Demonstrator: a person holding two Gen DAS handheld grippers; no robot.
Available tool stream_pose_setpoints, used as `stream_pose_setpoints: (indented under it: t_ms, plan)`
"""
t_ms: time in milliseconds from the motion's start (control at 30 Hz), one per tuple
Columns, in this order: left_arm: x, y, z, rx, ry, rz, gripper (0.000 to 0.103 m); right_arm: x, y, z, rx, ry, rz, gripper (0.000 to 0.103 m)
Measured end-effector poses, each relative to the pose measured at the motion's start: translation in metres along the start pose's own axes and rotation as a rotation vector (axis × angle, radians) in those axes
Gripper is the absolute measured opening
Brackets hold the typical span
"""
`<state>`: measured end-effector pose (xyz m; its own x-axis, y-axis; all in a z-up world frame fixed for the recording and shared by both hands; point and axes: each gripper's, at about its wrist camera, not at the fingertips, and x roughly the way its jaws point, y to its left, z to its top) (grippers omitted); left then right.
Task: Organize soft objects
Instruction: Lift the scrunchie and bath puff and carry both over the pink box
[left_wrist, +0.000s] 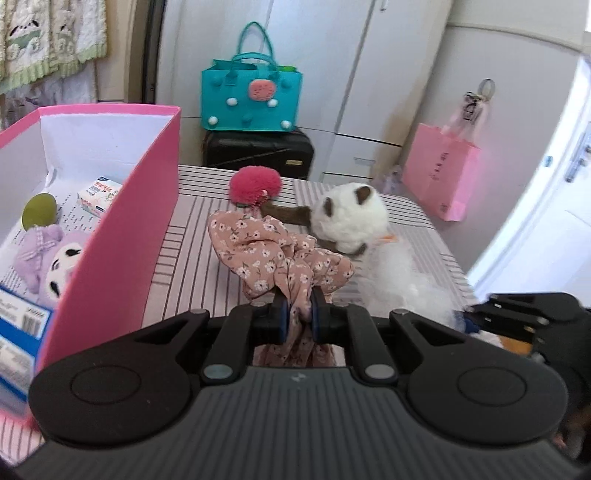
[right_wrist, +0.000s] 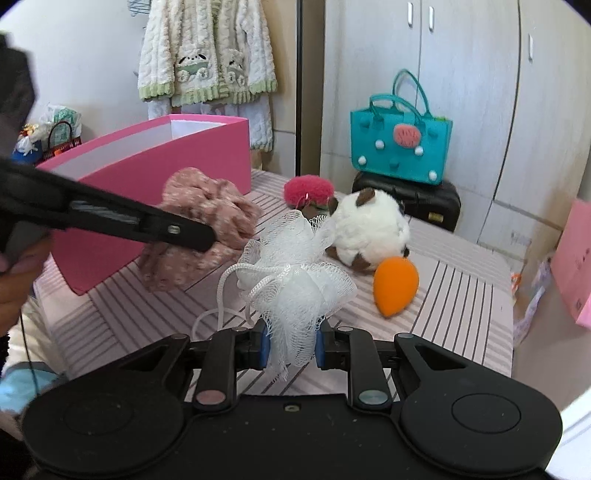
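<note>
Left gripper (left_wrist: 299, 317) clamped on floral scrunchie (left_wrist: 280, 254), lifted beside pink box (left_wrist: 122, 221). Right gripper (right_wrist: 291, 343) clamped on white mesh puff (right_wrist: 295, 273), above striped table (right_wrist: 461, 295) near its front edge.

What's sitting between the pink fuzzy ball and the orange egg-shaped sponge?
The white plush toy lies between the pink pompom and the orange sponge, seen in the right wrist view.

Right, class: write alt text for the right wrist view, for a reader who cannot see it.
The right claw grips a white mesh bath puff above a striped table. To its left, the left claw holds a pink floral scrunchie near a pink box. A white plush toy and orange sponge lie behind.
</note>
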<state>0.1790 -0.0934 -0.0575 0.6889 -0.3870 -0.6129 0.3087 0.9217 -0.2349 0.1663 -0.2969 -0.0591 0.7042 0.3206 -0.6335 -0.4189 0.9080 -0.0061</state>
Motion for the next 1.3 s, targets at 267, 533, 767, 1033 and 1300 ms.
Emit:
stream_pose_setpoints:
  t_ms: [267, 533, 767, 1033, 1300]
  plan:
    - [-0.04, 0.007, -0.009, 0.076, 0.092, -0.078, 0.011, -0.027, 0.011, 0.003, 0.082, 0.047, 0.076, 0.025]
    - [-0.069, 0.018, -0.018, 0.108, 0.224, -0.16, 0.011, -0.055, 0.042, 0.015, 0.028, 0.058, 0.135, 0.025]
    - [-0.099, 0.029, -0.015, 0.128, 0.273, -0.195, 0.011, -0.074, 0.066, 0.026, 0.002, 0.059, 0.191, 0.025]
    - [-0.136, 0.043, -0.002, 0.146, 0.256, -0.167, 0.011, -0.09, 0.088, 0.049, -0.015, 0.046, 0.23, 0.025]
    - [-0.168, 0.071, 0.007, 0.109, 0.178, -0.149, 0.011, -0.105, 0.111, 0.076, -0.071, 0.008, 0.247, 0.025]
